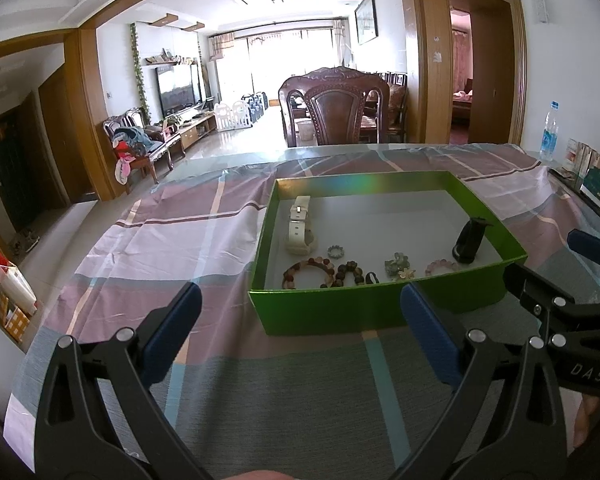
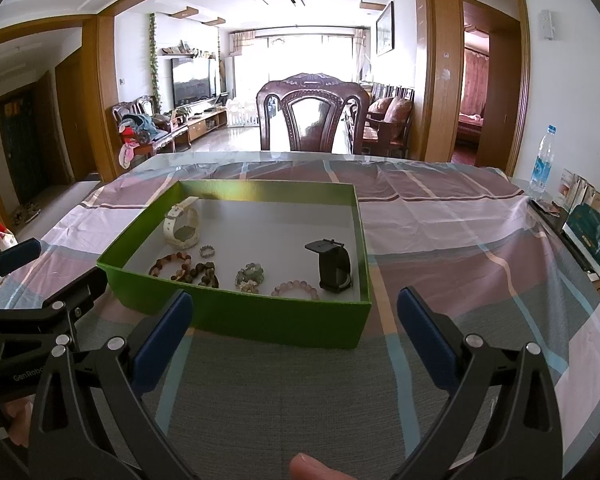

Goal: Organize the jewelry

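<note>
A green box (image 1: 380, 308) (image 2: 260, 316) stands on the checked tablecloth. It holds a white watch (image 1: 300, 226) (image 2: 182, 226), a black watch (image 1: 468, 242) (image 2: 334, 266), a small ring (image 1: 335, 251) (image 2: 206, 251), a reddish bead bracelet (image 1: 308, 270) (image 2: 171, 265), a dark bead bracelet (image 1: 350, 272) (image 2: 206, 274), a green flower bracelet (image 1: 398, 266) (image 2: 250, 276) and a pink bead bracelet (image 1: 442, 266) (image 2: 296, 290). My left gripper (image 1: 300, 328) is open and empty, just before the box's near wall. My right gripper (image 2: 294, 330) is open and empty, before the box's near right corner.
A carved wooden chair (image 1: 334, 108) (image 2: 314, 114) stands behind the table's far edge. A water bottle (image 1: 549, 132) (image 2: 542, 164) and small boxes (image 2: 588, 224) sit at the right edge. The tablecloth (image 1: 160, 240) spreads left of the box.
</note>
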`<state>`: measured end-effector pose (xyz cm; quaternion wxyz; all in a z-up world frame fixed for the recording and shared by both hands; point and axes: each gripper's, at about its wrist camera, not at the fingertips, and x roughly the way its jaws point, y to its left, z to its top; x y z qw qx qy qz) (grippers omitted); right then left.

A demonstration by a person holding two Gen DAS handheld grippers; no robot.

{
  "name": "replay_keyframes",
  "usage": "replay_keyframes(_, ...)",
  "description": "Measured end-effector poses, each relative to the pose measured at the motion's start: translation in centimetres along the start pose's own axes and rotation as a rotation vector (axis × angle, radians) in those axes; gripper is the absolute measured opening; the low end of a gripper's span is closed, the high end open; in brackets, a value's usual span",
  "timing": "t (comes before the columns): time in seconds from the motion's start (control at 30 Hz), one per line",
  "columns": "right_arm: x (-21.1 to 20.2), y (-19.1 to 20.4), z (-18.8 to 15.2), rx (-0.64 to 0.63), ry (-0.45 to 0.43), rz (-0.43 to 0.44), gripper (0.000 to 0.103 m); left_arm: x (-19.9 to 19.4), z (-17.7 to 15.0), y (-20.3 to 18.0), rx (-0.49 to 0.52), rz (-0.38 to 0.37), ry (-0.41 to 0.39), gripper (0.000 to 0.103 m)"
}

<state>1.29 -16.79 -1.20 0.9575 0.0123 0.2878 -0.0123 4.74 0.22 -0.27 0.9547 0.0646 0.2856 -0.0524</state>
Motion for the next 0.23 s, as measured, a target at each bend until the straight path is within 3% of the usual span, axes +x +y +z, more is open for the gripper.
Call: replay_keyframes(0.23,0.71,0.3,-0.27,-0.011,0.038,0.022,0.1,0.61,-0.04,0.13,-0.009,-0.009,0.041,0.099)
